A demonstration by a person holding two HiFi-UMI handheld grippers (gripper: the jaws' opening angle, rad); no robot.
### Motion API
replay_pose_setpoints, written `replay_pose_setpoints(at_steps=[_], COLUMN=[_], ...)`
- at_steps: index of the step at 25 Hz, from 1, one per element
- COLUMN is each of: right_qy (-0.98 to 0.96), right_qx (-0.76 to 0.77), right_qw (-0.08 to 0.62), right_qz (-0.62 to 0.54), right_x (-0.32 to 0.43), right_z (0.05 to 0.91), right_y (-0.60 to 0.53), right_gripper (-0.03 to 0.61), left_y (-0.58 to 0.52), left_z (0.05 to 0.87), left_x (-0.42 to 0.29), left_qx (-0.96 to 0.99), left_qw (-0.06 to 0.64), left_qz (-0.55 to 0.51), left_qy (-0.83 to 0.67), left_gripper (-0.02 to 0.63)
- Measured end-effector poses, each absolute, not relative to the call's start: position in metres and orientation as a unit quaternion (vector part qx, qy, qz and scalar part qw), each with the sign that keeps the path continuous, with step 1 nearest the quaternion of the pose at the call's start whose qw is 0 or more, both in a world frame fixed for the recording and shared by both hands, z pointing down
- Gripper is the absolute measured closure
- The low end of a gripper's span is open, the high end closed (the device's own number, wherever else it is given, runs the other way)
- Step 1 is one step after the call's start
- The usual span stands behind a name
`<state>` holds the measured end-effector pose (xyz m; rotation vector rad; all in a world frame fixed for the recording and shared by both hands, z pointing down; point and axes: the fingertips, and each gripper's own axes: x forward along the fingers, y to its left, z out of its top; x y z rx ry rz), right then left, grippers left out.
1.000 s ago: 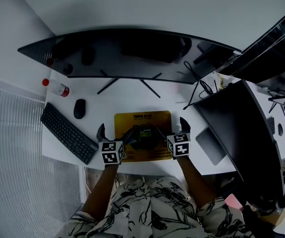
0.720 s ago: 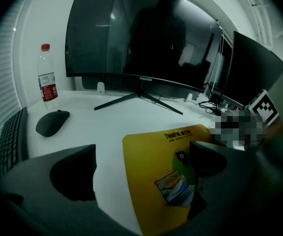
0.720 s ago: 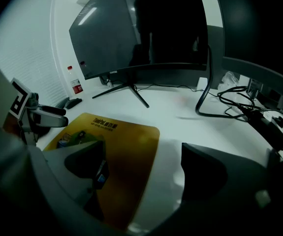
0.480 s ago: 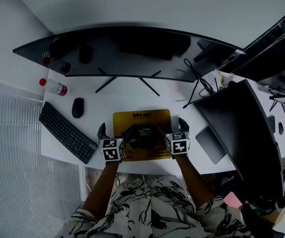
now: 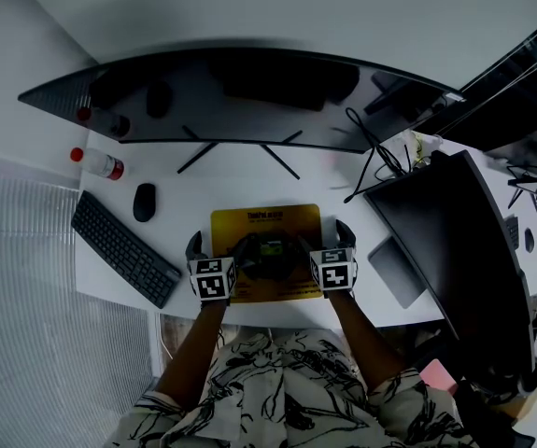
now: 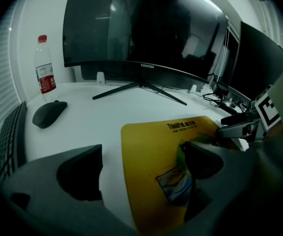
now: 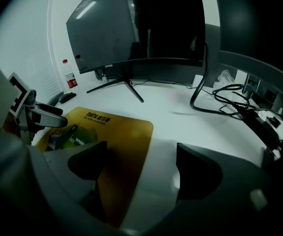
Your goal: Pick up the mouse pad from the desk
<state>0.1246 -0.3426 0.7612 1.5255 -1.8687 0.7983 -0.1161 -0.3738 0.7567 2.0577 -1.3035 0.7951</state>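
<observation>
A flat yellow mouse pad (image 5: 268,220), rectangular with rounded corners, is found lying low-centre in the head view on a smooth white surface (image 5: 249,183). Its printed middle is partly covered by dark fingers, and its near edge is cut off behind the marker cubes. The left gripper (image 6: 141,166) and right gripper (image 7: 143,168) are held wide, having just been closing slightly. The pad's left and right edges lie between their fingers, ungripped.

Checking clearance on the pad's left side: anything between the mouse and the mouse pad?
Nothing. Only bare white desk lies between the mouse and the mouse pad, clearest in the left gripper view.
</observation>
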Motion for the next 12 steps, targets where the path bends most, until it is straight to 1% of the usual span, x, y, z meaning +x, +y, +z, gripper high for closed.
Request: replay_pose_setpoints(at_steps=[5, 10, 12], right_qy=[-0.702, -0.704, -0.704], right_qx=[0.575, 0.574, 0.574], right_qw=[0.297, 0.295, 0.295], right_qz=[0.298, 0.295, 0.295], right_x=[0.1242, 0.1231, 0.1221], right_z=[0.7615, 0.7601, 0.7597], right_y=[-0.3427, -0.3438, -0.3435], right_gripper=[0.126, 0.135, 0.143], left_y=[-0.3734, -0.3729, -0.3732], left_z=[0.7595, 0.7621, 0.7623], left_x=[-0.1172, -0.1216, -0.1225], left_qx=[0.766, 0.756, 0.752], left_qw=[0.283, 0.275, 0.275], left_qz=[0.303, 0.325, 0.33], left_qy=[-0.491, -0.498, -0.499], left_gripper=[0.106, 0.153, 0.16])
